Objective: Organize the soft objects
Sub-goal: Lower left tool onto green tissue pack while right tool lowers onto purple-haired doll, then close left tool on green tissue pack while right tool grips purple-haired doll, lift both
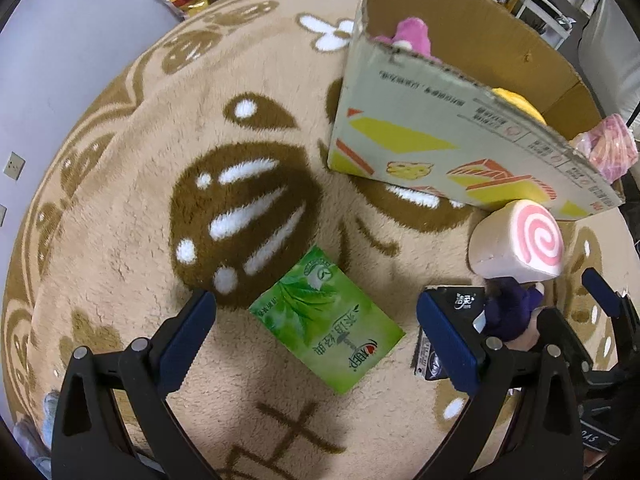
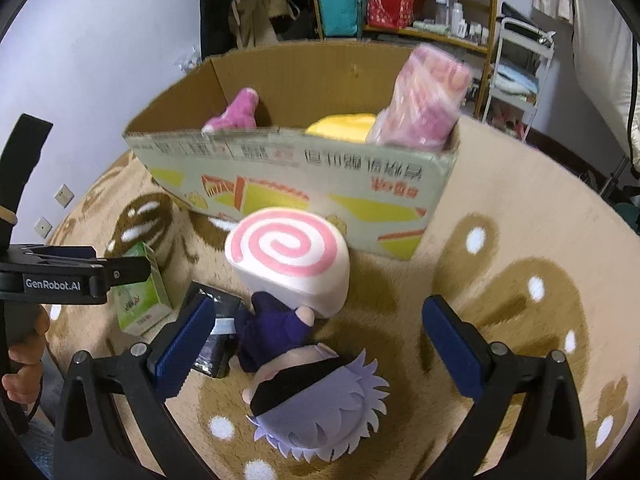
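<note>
A green tissue pack [image 1: 326, 320] lies on the rug between the open fingers of my left gripper [image 1: 316, 336]; it also shows at the left of the right wrist view [image 2: 138, 300]. A plush doll [image 2: 316, 396] with purple clothes and pale spiky hair lies between the open fingers of my right gripper [image 2: 316, 344]. A pink-swirl roll cushion [image 2: 288, 260] rests at the doll's feet, also seen in the left wrist view [image 1: 518, 242]. The cardboard box [image 2: 304, 168] behind holds a pink plush [image 2: 236, 114], a yellow plush [image 2: 342, 128] and a pink wrapped bundle [image 2: 422, 108].
A dark tissue pack [image 2: 216, 332] lies beside the doll, under my right gripper's left finger. The beige and brown patterned rug [image 1: 240, 128] covers the floor. Shelves [image 2: 404, 0] and a white cart [image 2: 516, 72] stand behind the box.
</note>
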{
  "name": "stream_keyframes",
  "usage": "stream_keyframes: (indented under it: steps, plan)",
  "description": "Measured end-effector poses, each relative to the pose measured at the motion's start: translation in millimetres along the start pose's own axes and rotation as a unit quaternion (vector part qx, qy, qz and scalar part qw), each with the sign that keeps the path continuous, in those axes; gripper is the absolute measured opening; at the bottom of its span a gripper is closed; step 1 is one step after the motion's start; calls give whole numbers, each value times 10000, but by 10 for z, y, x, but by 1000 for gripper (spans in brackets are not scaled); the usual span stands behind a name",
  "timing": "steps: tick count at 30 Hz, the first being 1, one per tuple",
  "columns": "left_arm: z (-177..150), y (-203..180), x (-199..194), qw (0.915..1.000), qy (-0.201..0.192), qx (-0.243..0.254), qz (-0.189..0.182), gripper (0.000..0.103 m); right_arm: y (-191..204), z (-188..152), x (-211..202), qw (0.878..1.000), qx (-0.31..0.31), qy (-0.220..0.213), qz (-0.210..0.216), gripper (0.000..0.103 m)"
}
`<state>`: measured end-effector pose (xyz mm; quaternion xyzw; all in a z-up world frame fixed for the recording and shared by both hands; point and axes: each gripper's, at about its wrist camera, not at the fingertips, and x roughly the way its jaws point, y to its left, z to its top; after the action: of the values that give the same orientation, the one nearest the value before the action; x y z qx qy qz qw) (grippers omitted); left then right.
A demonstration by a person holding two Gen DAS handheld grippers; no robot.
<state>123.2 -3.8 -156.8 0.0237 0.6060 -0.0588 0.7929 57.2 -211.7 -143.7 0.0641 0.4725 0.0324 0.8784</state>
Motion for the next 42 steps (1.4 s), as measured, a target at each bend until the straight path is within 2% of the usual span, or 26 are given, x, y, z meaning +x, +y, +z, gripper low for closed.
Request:
stream_keyframes:
  steps: [12, 18, 24, 33, 36, 42]
  plan:
    - [62, 61, 294, 9993, 357, -98, 38, 100, 26, -61, 236, 9990, -58, 442, -28, 103]
    - [88, 53, 371, 9991, 410, -79, 59, 98, 34, -112, 329, 9977, -96, 676, 19, 103]
    - [98, 15, 439, 9983, 557, -136, -69, 85, 55, -186, 413, 9955, -176, 930, 43, 103]
    - [7, -48, 449, 9990, 451, 34, 45, 83, 36, -257, 514, 9933, -195, 1140, 8, 103]
    - [-8, -134, 418, 9990, 421, 84, 81, 82, 52, -278, 520, 9932, -207, 1147, 1, 100]
    - [2, -188, 357, 9992, 322, 216, 116, 82, 137, -287, 502, 9932, -277, 1134, 25, 85]
